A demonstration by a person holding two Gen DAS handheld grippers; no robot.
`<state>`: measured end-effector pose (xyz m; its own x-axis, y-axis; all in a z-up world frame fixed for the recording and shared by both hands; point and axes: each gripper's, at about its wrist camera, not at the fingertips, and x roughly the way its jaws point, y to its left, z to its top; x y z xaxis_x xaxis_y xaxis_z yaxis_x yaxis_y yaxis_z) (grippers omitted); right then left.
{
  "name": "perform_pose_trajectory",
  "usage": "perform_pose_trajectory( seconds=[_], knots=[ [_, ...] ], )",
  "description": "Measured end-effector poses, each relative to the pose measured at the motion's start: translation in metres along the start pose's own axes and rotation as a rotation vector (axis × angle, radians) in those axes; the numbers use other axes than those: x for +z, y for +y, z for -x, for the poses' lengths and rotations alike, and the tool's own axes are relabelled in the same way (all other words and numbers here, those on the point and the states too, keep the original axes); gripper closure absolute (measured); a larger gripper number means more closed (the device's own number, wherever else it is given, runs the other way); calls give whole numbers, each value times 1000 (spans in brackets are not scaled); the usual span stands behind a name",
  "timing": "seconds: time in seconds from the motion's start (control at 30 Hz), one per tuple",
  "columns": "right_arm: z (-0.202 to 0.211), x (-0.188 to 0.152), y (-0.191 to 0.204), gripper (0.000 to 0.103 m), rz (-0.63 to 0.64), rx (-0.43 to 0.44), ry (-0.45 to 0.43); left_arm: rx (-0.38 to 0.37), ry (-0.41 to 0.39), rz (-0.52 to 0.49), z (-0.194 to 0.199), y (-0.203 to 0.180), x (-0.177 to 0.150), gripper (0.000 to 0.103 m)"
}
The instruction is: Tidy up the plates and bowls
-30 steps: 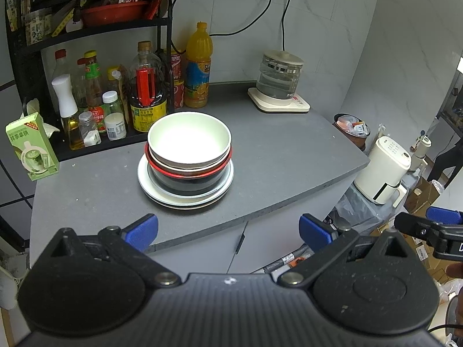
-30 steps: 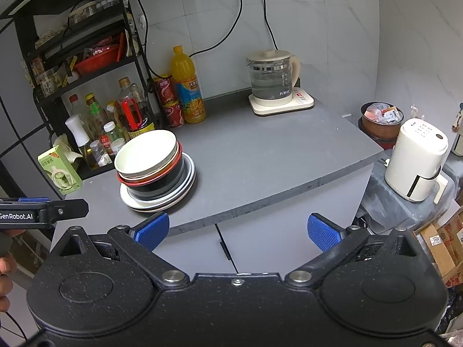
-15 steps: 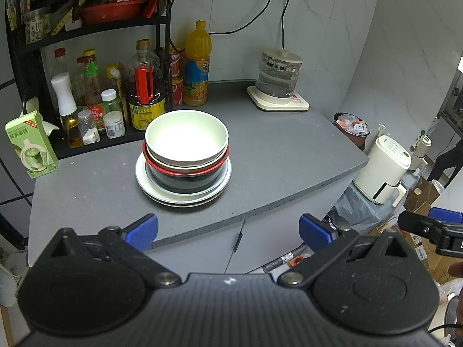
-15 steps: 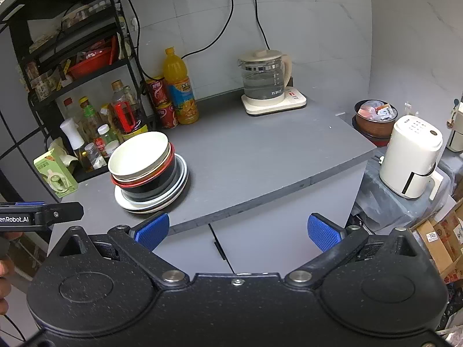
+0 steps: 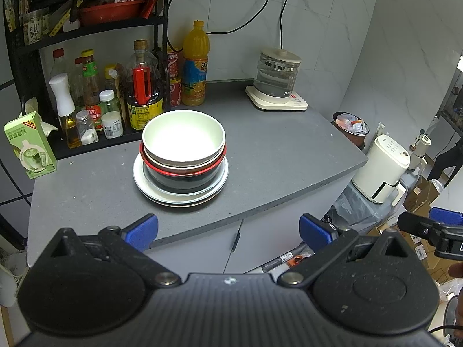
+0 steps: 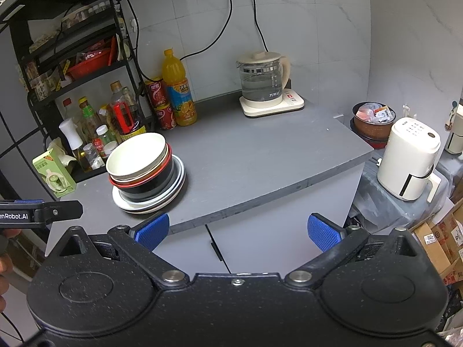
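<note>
A stack of dishes stands on the grey counter (image 5: pixel 275 156): a cream bowl (image 5: pixel 183 137) on top, a red-rimmed black bowl (image 5: pixel 185 177) under it, and white plates (image 5: pixel 150 188) at the bottom. The stack also shows in the right wrist view (image 6: pixel 144 170). My left gripper (image 5: pixel 228 231) is open and empty, held in front of the counter edge, short of the stack. My right gripper (image 6: pixel 237 231) is open and empty, in front of the counter and right of the stack. Each gripper shows at the edge of the other's view.
A black rack (image 5: pixel 86 29) with bottles stands at the back left, with a green carton (image 5: pixel 30 146) beside it. An orange juice bottle (image 5: pixel 195 63) and a glass kettle (image 5: pixel 276 81) stand at the back. A white appliance (image 6: pixel 408 159) sits off the counter's right.
Both grippers have shifted only slightly; the stack sits a little lower and nearer in the right wrist view. Both stay open and nothing on the counter has moved.
</note>
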<state>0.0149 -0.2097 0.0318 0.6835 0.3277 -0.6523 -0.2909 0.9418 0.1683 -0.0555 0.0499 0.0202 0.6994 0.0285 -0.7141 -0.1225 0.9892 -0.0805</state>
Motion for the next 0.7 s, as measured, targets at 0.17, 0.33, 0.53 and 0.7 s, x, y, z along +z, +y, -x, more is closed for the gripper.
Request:
perform_pose_trajectory(
  seconds=[0.17, 0.33, 0.53, 0.7],
  knots=[
    [1, 0, -1, 0, -4, -2, 1, -1, 1, 5, 0, 0, 1, 0],
    [1, 1, -1, 0, -4, -4, 1, -1, 3, 0, 0, -1, 1, 0],
    [0, 1, -3, 0, -5, -4, 2, -1, 6, -1, 0, 0, 1, 0],
    [-2, 1, -3, 0, -8, -7, 7, 0, 15, 1, -2, 0, 0, 0]
  ],
)
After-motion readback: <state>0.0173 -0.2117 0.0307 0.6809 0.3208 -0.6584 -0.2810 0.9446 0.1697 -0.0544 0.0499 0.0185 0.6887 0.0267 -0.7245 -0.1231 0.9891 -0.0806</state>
